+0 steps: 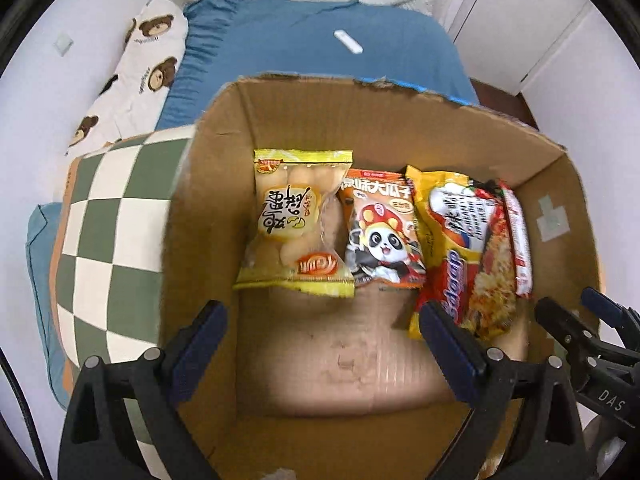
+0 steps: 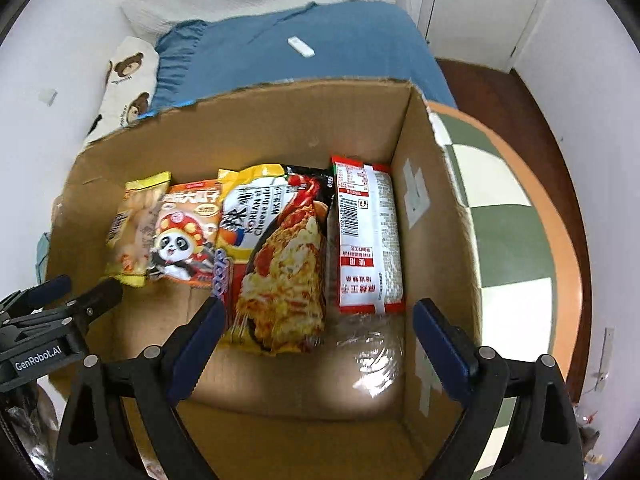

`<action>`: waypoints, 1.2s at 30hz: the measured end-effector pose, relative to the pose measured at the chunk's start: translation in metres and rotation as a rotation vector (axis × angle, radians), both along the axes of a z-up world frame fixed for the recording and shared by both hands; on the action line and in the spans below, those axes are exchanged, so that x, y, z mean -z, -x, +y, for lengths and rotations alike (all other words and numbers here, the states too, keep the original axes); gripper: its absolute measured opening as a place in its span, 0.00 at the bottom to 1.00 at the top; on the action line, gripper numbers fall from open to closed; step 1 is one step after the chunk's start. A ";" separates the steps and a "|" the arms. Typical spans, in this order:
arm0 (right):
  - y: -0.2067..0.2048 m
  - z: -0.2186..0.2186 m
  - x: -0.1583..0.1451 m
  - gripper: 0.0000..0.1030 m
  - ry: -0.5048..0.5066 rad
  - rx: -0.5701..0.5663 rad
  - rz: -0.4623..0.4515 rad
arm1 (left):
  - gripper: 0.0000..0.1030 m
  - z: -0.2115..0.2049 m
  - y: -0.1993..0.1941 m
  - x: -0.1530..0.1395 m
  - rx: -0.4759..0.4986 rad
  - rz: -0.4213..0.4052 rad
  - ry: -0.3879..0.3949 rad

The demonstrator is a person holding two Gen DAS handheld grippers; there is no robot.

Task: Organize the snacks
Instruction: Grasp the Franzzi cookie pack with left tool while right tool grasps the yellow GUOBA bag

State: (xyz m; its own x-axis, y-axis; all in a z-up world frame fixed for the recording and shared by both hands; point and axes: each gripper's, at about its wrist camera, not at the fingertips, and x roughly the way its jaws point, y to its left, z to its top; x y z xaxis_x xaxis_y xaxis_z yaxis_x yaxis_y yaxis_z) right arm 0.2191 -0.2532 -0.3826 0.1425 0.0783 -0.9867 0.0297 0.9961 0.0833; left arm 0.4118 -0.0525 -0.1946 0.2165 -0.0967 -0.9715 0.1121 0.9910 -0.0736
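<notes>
On a bed with a blue sheet (image 2: 320, 40) sits our cardboard box (image 2: 416, 216). Both claws hover spread and empty: left gripper (image 1: 320, 340), right gripper (image 2: 316, 336). The cheese ramen packet (image 2: 276, 256) lies at twelve o'clock from the right one, the nearer claw, its long axis pointing away from us.

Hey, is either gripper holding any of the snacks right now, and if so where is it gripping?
Nothing is held. The left gripper and right gripper both hover open over the cardboard box, with no packet between their fingers.
</notes>
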 end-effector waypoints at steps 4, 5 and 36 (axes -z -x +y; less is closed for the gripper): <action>0.021 0.001 -0.025 0.93 0.018 -0.020 -0.063 | 0.95 0.002 0.027 -0.023 0.012 -0.084 -0.012; 0.026 0.002 -0.030 0.93 0.016 -0.022 -0.074 | 0.95 0.001 0.036 -0.029 0.010 -0.105 -0.012; 0.198 0.003 -0.056 0.93 -0.156 0.017 -0.082 | 0.99 0.030 0.207 -0.026 0.082 -0.133 -0.063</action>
State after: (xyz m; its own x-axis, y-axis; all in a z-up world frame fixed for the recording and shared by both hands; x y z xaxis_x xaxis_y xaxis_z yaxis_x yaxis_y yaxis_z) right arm 0.0213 -0.2504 -0.3267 0.2246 0.2267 -0.9477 0.0332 0.9702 0.2399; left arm 0.2048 -0.0223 -0.1686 0.3376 -0.0587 -0.9394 0.1972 0.9803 0.0097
